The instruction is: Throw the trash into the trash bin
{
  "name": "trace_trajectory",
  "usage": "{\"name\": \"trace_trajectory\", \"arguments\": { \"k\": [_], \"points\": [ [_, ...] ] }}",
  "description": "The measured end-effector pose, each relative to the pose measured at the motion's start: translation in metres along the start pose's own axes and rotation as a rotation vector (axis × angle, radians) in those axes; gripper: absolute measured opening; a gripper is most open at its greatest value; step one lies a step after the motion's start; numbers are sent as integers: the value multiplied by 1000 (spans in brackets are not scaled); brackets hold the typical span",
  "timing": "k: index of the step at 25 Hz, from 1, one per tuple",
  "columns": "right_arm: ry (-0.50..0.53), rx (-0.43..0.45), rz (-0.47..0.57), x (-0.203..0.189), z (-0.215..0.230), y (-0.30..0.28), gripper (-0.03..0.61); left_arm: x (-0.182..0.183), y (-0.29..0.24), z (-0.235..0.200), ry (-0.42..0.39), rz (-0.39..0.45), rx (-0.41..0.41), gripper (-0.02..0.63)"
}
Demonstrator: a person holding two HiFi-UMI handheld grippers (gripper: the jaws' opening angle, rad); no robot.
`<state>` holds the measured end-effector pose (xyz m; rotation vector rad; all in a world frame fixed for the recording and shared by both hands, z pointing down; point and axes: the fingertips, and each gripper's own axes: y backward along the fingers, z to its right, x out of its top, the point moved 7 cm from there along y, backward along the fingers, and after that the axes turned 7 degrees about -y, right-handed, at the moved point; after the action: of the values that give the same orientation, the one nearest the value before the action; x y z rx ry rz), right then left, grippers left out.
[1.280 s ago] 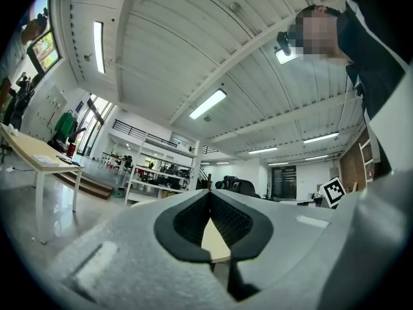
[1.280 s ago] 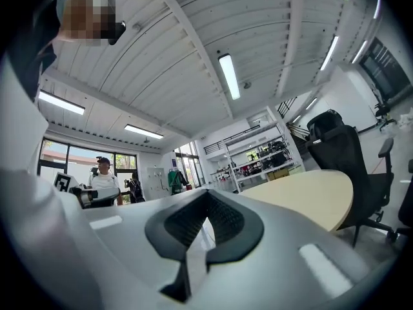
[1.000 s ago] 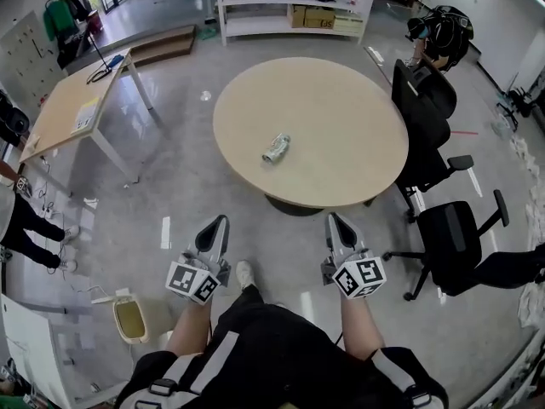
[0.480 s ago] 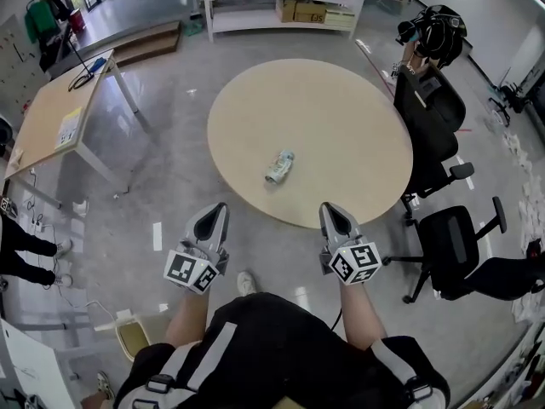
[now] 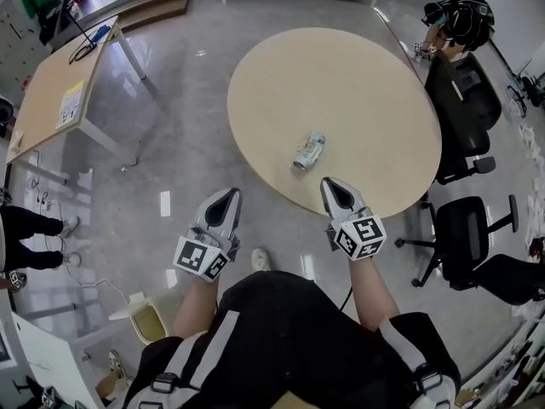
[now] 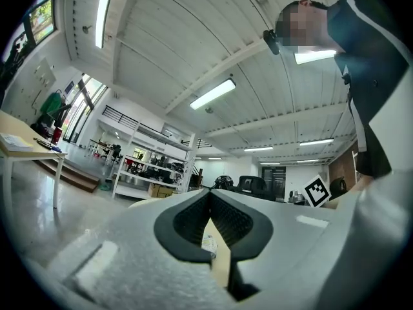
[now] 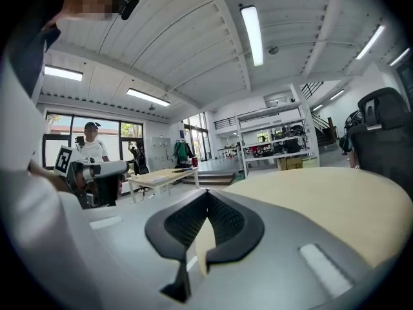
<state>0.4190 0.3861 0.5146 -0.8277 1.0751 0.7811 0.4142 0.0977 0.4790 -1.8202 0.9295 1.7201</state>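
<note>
A crumpled pale wrapper-like piece of trash (image 5: 309, 151) lies on the round beige table (image 5: 341, 66), near its front edge. My right gripper (image 5: 330, 184) is shut and empty, its tips over the table's rim, just right of and short of the trash. My left gripper (image 5: 228, 196) is also shut and empty, over the floor just off the table's left front edge. In the left gripper view the trash (image 6: 208, 244) shows below the closed tips of the left gripper (image 6: 208, 192). The right gripper view shows the right gripper (image 7: 208, 192) closed, with the table top (image 7: 322, 192) to its right. A small beige bin (image 5: 149, 318) stands on the floor at my lower left.
A rectangular wooden table (image 5: 60, 100) stands at the left. Black office chairs (image 5: 464, 100) (image 5: 464, 233) line the round table's right side. A person's legs (image 5: 30, 228) are at the far left, and another person (image 7: 92, 148) stands in the distance.
I have come closer to the round table. Both grippers moved forward with me, still shut; the right one's tips now reach the table's edge near the trash.
</note>
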Motion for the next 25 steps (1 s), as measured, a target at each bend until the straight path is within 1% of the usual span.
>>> {"name": "trace_trajectory", "arguments": {
  "k": [6,9,11,14,16,17,18,21,23,25],
  "points": [
    [24,28,-18,-2,-7,-18,6,-12,-13,-15,8,-26,-27,0],
    [31,30,-23,1,4,-18,6,-19,-28,-12,0,-33,-64,0],
    [63,50,-39,5,12,-23,6,-21,-42,-8,-2,-37,-82,0],
    [128,117,-86,9,25,-32,6,-20,-63,-4,9,-43,-76,0],
    [171,166,-136,10,38,-41,9,-23,-77,-2,10,-38,-66,0],
    [190,193,-164,11,46,-45,51,-25,-83,0,10,-30,-62,0],
    [210,219,-192,12,53,-50,66,-26,-89,1,11,-21,-58,0],
    [301,295,-272,13,71,-67,74,-22,-102,5,11,-21,-28,0],
    [355,358,-322,10,79,-78,89,-20,-106,7,10,-36,9,0],
    [398,416,-372,3,85,-88,106,-25,-108,9,13,-48,42,0]
  ]
}}
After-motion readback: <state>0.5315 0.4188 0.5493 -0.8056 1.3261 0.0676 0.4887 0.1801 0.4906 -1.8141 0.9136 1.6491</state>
